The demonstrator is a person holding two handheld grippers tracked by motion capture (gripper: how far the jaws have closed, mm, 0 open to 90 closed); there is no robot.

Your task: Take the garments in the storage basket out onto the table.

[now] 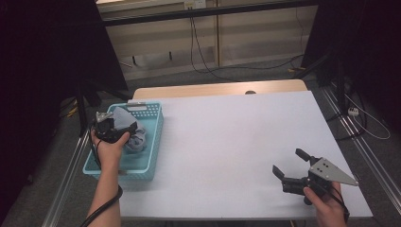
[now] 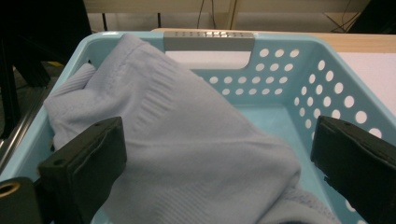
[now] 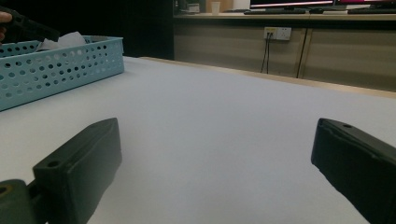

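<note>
Black fingers (image 2: 84, 168) of the left gripper (image 2: 215, 172) stand wide apart in the left gripper view, straddling a pale lavender-grey knitted garment (image 2: 187, 140) without clamping it. That garment lies bunched inside a light blue perforated plastic basket (image 2: 327, 88), heaped against the wall away from the grey-topped handle cut-out, with a strip of bare basket floor beside it. From the high view, the basket (image 1: 153, 142) sits at the left edge of the desk (image 1: 227, 137), and the left gripper (image 1: 109, 126) hangs over its middle in the person's left hand (image 1: 109, 146). Well apart, near the desk's front right corner, the right gripper (image 1: 289, 163) rests low over the surface in the right hand (image 1: 326, 201), its fingers (image 1: 278, 171) likewise spread and holding nothing. A smooth white sheet covers the desk, leaving a strip of light wood at the far edge. Beyond are grey carpet, trailing black cables, pale wall panels with a socket, and dark stands on both sides.
</note>
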